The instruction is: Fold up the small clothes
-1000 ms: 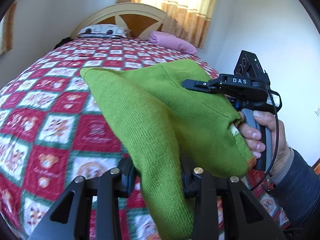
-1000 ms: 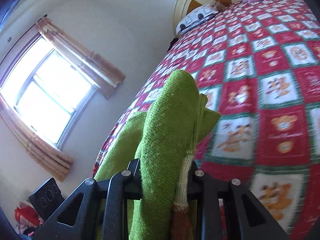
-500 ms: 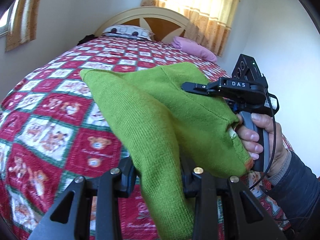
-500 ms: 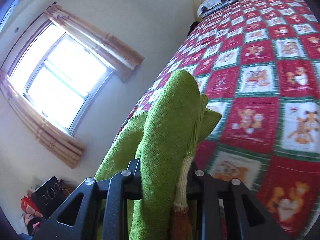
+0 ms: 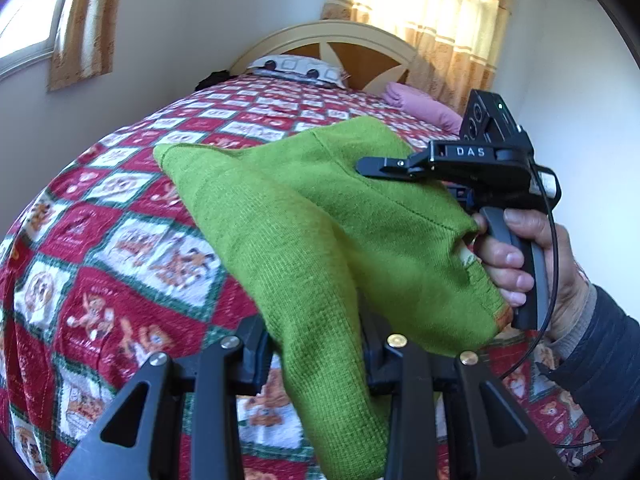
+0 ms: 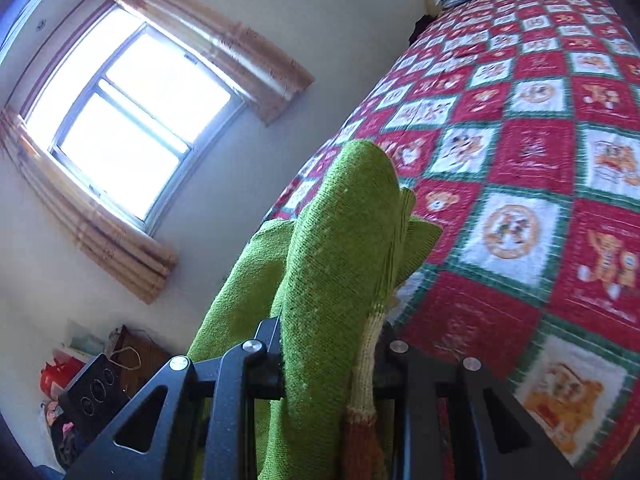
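Note:
A small green knitted garment [image 5: 304, 216] hangs in the air above the bed, stretched between both grippers. My left gripper [image 5: 316, 356] is shut on one thick fold of it at the bottom of the left wrist view. Off to the right in that view, a hand [image 5: 516, 256] holds the right gripper, whose black body [image 5: 472, 160] reaches over the cloth. In the right wrist view the right gripper [image 6: 328, 364] is shut on the green garment [image 6: 336, 248]. A cream and brown ribbed cuff [image 6: 362, 392] hangs beside the right finger. The pads are hidden by cloth in both views.
Below lies the bed with a red, white and green patchwork quilt [image 5: 120, 240]. At its head are a wooden headboard [image 5: 352, 52], a patterned pillow [image 5: 296, 68] and a pink pillow [image 5: 424, 108]. A curtained window [image 6: 120, 120] is on the side wall, with bags [image 6: 64, 372] on the floor beneath it.
Both grippers have carried the garment sideways over the bed, and both views have swung. More of the side wall and window shows now. The grips look the same.

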`<state>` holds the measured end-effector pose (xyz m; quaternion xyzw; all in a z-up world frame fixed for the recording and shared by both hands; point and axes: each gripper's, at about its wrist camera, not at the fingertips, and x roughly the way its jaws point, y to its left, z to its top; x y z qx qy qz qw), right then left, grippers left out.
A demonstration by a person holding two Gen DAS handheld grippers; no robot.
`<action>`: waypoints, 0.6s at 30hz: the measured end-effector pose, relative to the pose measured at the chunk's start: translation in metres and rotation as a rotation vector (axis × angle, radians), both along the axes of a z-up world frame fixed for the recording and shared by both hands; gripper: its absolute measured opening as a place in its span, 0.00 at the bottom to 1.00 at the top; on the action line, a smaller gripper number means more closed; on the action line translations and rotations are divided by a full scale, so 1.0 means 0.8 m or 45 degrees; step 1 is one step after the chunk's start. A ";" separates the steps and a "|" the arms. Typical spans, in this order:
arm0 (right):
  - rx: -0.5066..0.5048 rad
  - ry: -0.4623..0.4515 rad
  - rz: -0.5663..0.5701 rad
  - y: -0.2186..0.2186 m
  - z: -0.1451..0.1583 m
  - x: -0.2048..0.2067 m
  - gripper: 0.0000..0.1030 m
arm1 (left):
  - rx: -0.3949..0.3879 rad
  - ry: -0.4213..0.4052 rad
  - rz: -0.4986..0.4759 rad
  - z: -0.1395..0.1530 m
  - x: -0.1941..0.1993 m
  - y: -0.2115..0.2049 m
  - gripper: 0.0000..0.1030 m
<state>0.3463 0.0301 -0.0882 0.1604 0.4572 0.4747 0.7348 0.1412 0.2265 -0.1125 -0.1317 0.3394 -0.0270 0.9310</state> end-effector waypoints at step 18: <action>-0.075 0.040 0.084 0.064 -0.030 0.014 0.26 | -0.053 0.043 0.072 -0.028 -0.008 0.031 0.34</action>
